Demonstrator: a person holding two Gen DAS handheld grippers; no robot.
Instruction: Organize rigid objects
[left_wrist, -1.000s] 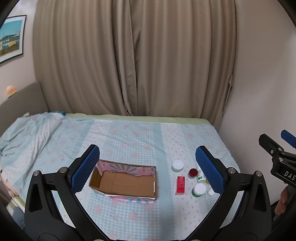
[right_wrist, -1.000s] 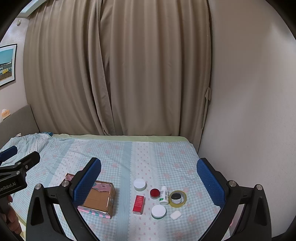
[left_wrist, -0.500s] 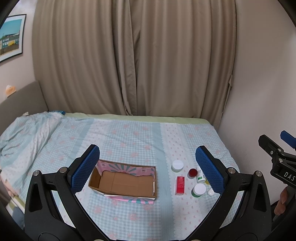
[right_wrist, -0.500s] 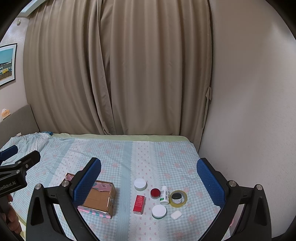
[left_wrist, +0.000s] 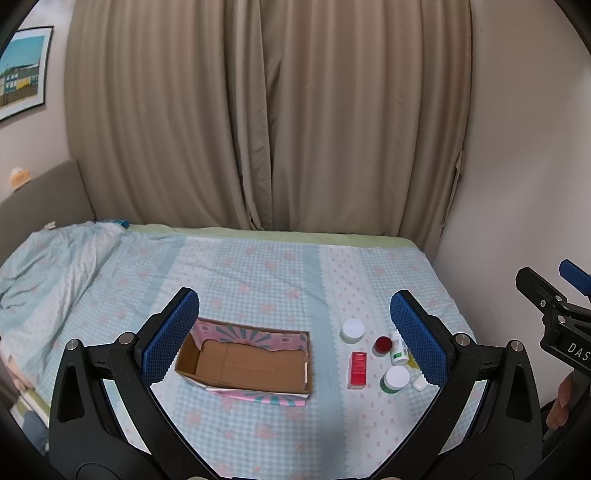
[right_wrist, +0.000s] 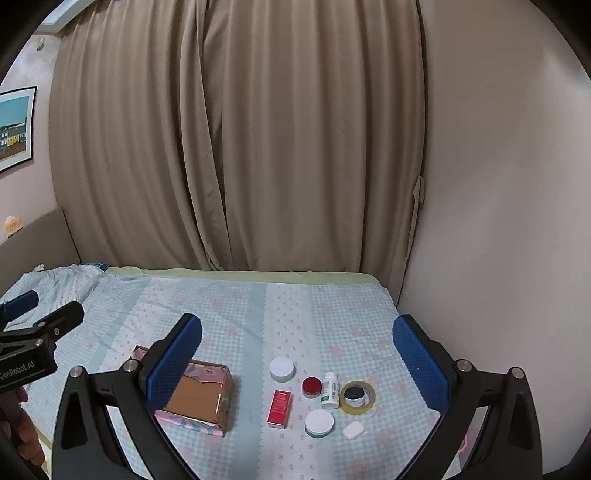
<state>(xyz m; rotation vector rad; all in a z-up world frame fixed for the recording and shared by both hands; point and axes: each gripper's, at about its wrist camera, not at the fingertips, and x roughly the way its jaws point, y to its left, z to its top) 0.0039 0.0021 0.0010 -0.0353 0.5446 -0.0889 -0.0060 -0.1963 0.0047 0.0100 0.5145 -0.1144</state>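
- My left gripper (left_wrist: 295, 339) hangs above the bed (left_wrist: 258, 266) with its jaws spread wide and nothing between them; my right gripper (right_wrist: 297, 363) is just as wide and just as empty.
- Below them the cardboard box (left_wrist: 245, 363) lies open on the left, and to its right sits a tight cluster: red carton (right_wrist: 279, 408), two white-lidded jars (right_wrist: 282, 368) (right_wrist: 319, 423), red-lidded jar (right_wrist: 312, 386), white bottle (right_wrist: 330, 390), tape roll (right_wrist: 357, 397) and a small white case (right_wrist: 352, 430).
- The bed wears a checked blue sheet; beige curtains (right_wrist: 236, 147) close the far side, and a plain wall (right_wrist: 498, 184) runs along the right.
- In the left view my right finger (left_wrist: 419, 341) hides the tape roll.
- Open sheet stretches beyond the box and cluster.
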